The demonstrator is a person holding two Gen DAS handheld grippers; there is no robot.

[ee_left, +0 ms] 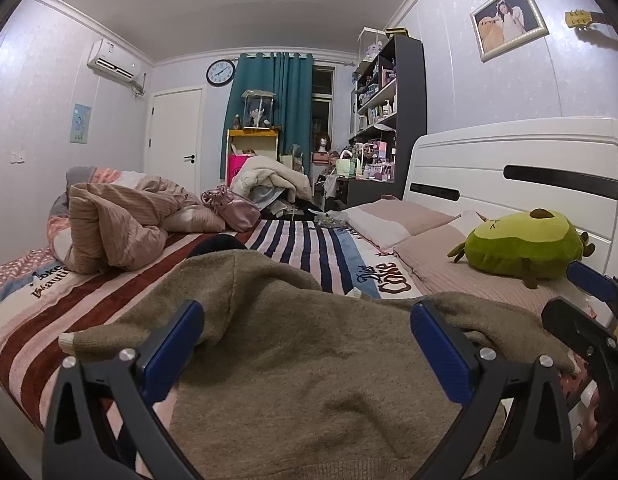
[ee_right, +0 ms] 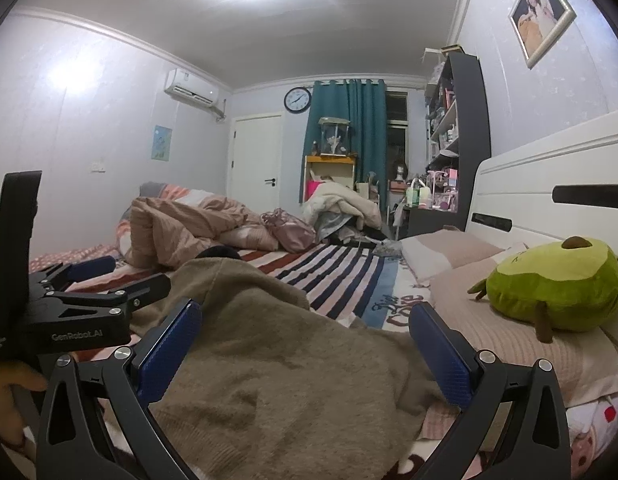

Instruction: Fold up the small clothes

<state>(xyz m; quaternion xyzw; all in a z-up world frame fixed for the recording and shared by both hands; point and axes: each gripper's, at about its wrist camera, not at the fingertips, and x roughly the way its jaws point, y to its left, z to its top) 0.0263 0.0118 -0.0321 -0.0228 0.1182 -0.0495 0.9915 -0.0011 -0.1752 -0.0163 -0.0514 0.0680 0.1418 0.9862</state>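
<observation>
A brown knitted sweater [ee_left: 293,352] lies rumpled on the striped bed cover; it also shows in the right wrist view [ee_right: 277,364]. My left gripper [ee_left: 307,340] is open, its blue pads wide apart just above the sweater's near part. My right gripper [ee_right: 305,340] is open too, low over the sweater's right side. The right gripper shows at the right edge of the left wrist view [ee_left: 581,304], and the left gripper at the left of the right wrist view [ee_right: 109,276]. Neither holds cloth.
A green avocado plush [ee_left: 525,246] lies on pink pillows [ee_left: 389,220] by the white headboard [ee_left: 509,160]. A crumpled pink duvet [ee_left: 113,224] and a shiny pink bag [ee_left: 233,206] sit at the far left of the bed. Shelves and clutter stand beyond.
</observation>
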